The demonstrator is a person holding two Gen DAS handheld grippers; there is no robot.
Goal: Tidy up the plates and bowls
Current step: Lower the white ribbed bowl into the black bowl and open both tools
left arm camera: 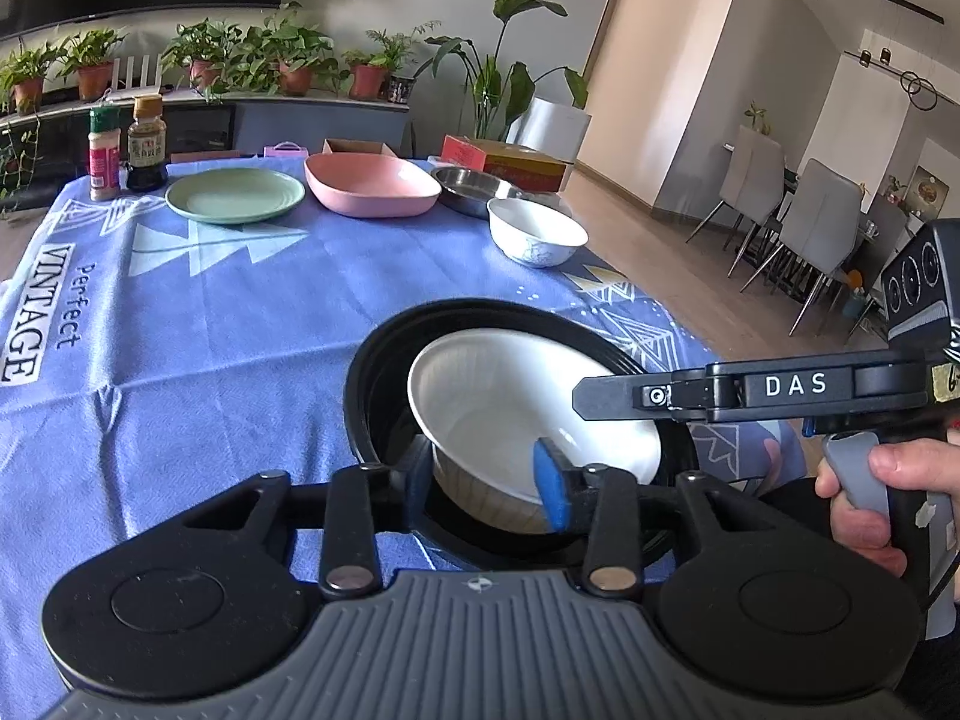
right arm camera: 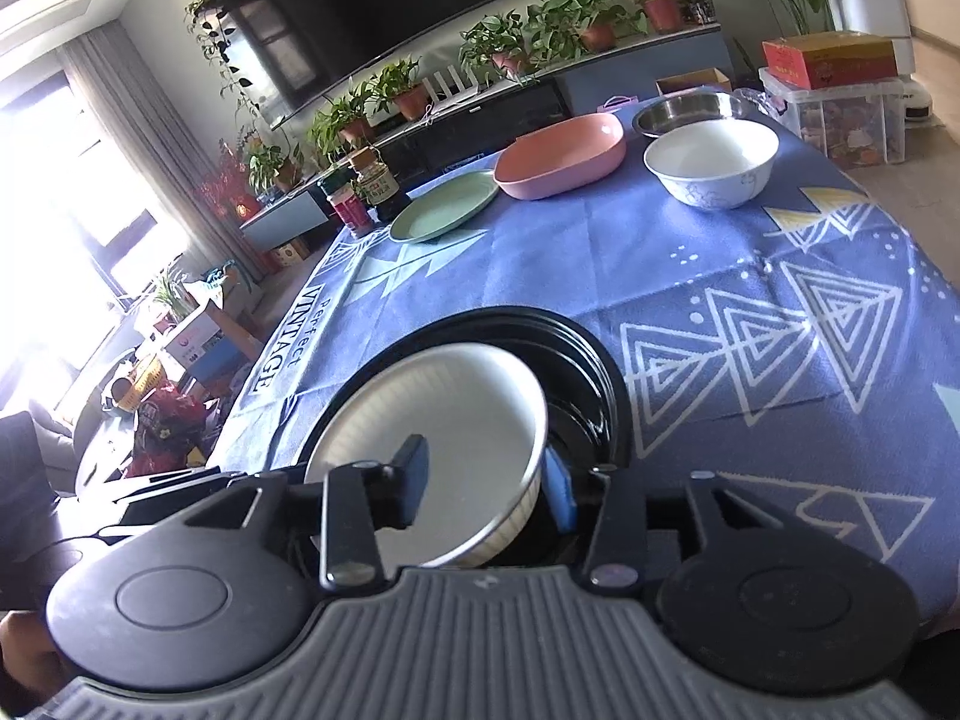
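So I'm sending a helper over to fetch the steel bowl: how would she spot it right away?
On the blue tablecloth, look along the far row of dishes, at its right-hand end by the red box. The steel bowl sits just past the pink dish, behind a white patterned bowl. It alone is shiny metal.

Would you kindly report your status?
Both grippers shut on white bowl. Bowl tilted inside black plate. Nothing in the way.

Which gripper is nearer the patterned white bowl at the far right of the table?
Right, slightly, as far as I can tell. Both the left gripper and the right gripper clamp the ribbed bowl, well short of the patterned bowl.
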